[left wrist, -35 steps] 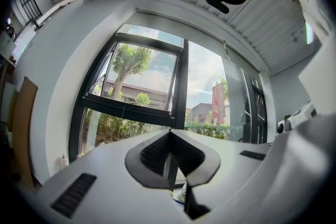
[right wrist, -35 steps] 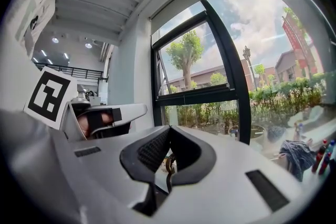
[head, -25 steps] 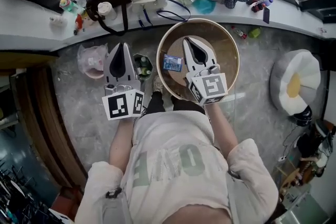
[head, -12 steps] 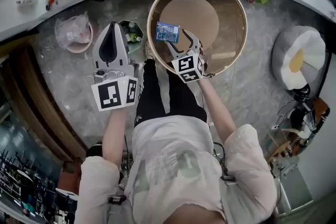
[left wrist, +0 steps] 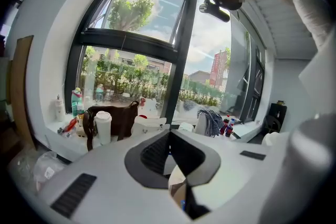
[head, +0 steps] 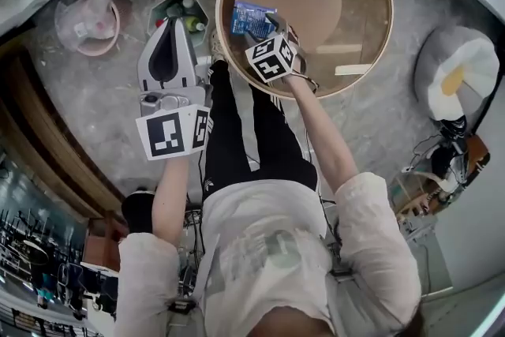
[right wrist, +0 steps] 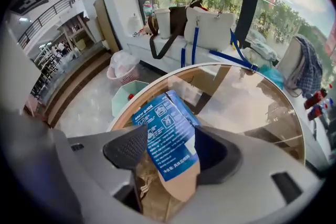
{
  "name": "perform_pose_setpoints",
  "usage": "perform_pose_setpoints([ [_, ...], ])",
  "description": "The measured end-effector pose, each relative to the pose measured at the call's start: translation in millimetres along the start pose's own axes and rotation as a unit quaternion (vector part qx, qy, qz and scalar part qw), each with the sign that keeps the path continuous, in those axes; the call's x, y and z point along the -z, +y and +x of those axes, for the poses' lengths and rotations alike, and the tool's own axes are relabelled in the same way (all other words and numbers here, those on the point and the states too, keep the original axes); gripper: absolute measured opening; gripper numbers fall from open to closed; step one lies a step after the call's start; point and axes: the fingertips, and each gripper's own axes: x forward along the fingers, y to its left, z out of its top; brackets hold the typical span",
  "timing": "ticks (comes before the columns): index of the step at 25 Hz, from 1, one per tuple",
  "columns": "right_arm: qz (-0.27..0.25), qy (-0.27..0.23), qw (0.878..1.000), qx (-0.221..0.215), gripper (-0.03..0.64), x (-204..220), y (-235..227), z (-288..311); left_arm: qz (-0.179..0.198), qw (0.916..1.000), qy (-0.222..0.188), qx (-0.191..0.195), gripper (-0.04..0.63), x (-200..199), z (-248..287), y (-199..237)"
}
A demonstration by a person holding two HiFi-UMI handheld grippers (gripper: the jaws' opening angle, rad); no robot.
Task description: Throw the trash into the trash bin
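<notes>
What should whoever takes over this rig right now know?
Left gripper: fingers shut, empty, over the floor.
Right gripper: fingers just opened, straddling the blue packet, not pinching it.
Packet lies on the round glass table; green bin stands on the floor beside it.
Done: approach only. Left: grip the packet, lift, drop it in the bin.

- Packet (right wrist: 167,138) between my right gripper's (right wrist: 171,128) jaws: glossy blue printed paper, plain brown card at its near end.
- Table (right wrist: 122,119) beyond the jaws: glossy glass top, matt wooden rim.
- Pads (right wrist: 127,147): black, finely ribbed.
</notes>
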Motion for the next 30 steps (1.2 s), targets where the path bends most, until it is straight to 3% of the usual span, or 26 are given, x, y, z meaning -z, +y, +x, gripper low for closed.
perform_pose_setpoints([
  [5,0.024,0.039,0.999,0.001,0.285,18,3,17,-0.001,1.0000,0.005,-0.006,0.011,10,-1,9],
  [16,0.030,0.045,0.999,-0.004,0.282,16,-1,16,-0.010,0.9998,0.008,-0.017,0.011,21,-2,14],
  [17,0.031,0.046,0.998,-0.005,0.263,16,-2,16,-0.010,0.9998,0.009,-0.016,0.011,22,-2,13],
  [19,0.034,0.048,0.998,-0.006,0.124,15,-6,15,-0.009,0.9998,0.010,-0.016,0.011,24,-4,12],
  [21,0.041,0.047,0.998,-0.005,0.075,12,-11,15,-0.009,0.9998,0.010,-0.017,0.011,24,-5,13],
  [30,0.035,-0.042,0.998,0.029,0.038,-57,-31,-44,-0.002,0.9995,-0.015,-0.028,0.011,-15,-23,13],
])
